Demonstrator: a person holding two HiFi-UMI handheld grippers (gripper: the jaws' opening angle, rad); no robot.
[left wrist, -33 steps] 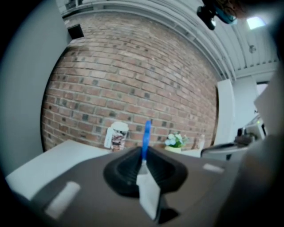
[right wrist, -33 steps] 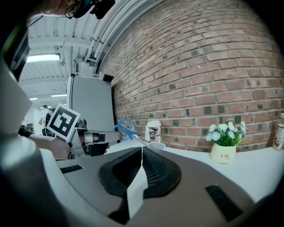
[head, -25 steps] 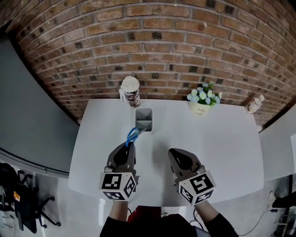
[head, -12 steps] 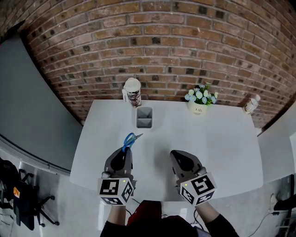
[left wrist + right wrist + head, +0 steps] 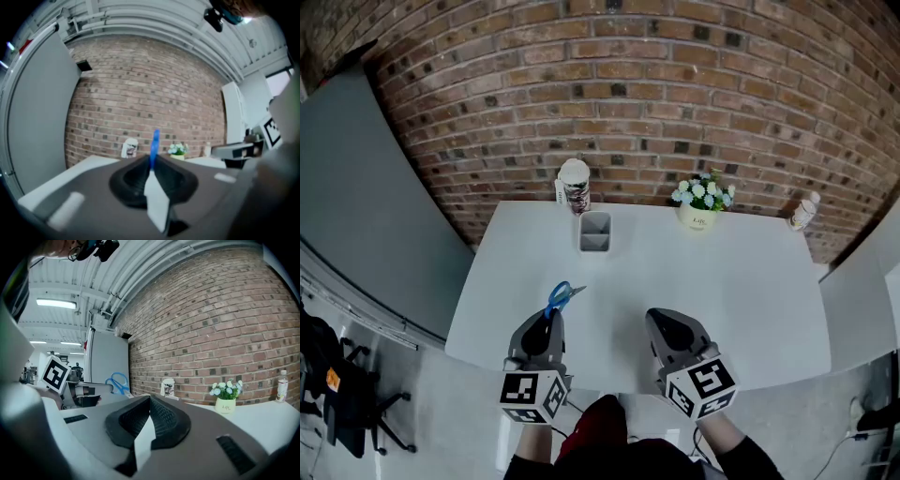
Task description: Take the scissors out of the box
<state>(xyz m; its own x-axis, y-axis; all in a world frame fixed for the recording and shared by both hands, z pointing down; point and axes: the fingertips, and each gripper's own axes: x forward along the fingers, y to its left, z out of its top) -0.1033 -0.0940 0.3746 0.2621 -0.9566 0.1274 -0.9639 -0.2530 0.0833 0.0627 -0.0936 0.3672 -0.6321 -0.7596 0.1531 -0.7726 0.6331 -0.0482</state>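
Blue-handled scissors (image 5: 560, 296) stick out of my left gripper (image 5: 547, 319), which is shut on them; the handles point toward the back of the white table (image 5: 741, 281). The grey box (image 5: 594, 232) stands well behind them, apart from the scissors. In the left gripper view the scissors (image 5: 154, 144) show edge-on, upright between the closed jaws. My right gripper (image 5: 668, 326) hovers beside the left one near the table's front edge, shut with nothing in it. From the right gripper view the scissors (image 5: 118, 383) and the left gripper (image 5: 86, 391) appear at the left.
A tall cup (image 5: 574, 185) stands behind the box by the brick wall. A pot of flowers (image 5: 698, 199) and a small bottle (image 5: 802, 211) sit along the back edge to the right. A grey partition (image 5: 375, 197) runs along the left.
Both grippers have drawn back toward the table's front edge. The scissors went with the left gripper, farther from the grey box.
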